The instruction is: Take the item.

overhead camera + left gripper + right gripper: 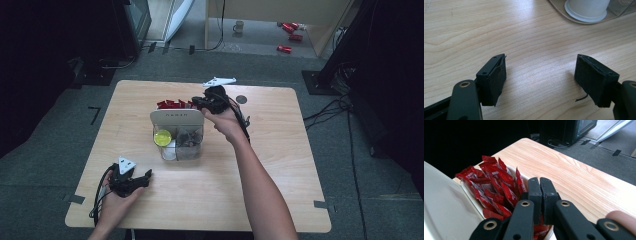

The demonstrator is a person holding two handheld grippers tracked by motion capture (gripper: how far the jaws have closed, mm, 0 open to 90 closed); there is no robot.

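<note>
While the right gripper (540, 185) stands with jaws pressed together above the red sachets (495, 186), whether one is pinched is hidden behind the black jaws, so I judge the pick unconfirmed and any placing outstanding. The sachets fill the organiser's (176, 118) rear compartment, at twelve o'clock from table centre. The left gripper (540, 80), spread and empty, rests at seven o'clock.

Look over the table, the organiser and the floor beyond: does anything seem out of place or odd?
Yes. Red items lie scattered on the floor beyond the table, with a mug standing near them. The red packets in the organiser are jumbled, not spilled.
</note>
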